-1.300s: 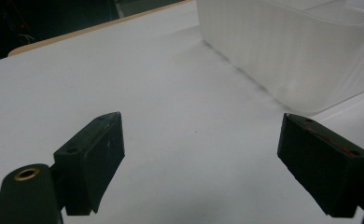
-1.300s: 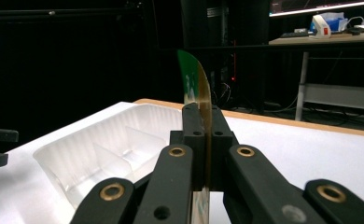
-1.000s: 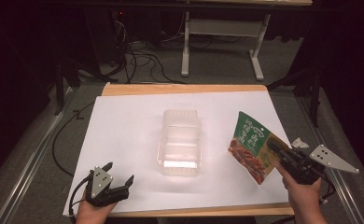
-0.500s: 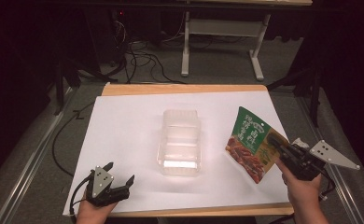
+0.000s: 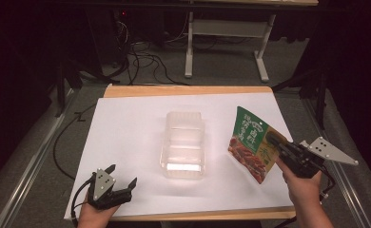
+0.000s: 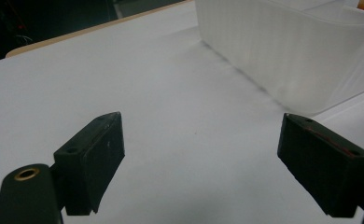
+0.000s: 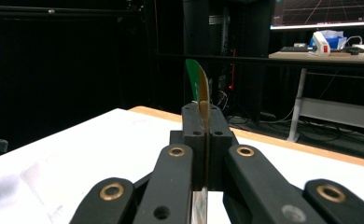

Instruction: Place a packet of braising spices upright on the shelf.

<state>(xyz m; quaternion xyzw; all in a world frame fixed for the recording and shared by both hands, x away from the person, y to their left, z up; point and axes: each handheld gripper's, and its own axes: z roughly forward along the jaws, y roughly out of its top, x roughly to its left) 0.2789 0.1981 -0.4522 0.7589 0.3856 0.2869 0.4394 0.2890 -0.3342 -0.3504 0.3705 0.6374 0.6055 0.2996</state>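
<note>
Right gripper (image 5: 275, 142) clamped on snack pouch (image 5: 251, 142), lifted off bench (image 5: 126, 123) | left gripper (image 5: 122, 176) jaws apart, idle | advice: keep pouch edge pinched, lower squarely into clear container (image 5: 183, 145).

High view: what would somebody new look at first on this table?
Probably the green snack pouch, the one colourful thing, held up over the right side of the white sheet by the right gripper, whose fingers pinch its edge. Next, the clear plastic box in the middle, which looks empty. The left gripper waits open at the near left corner.
</note>
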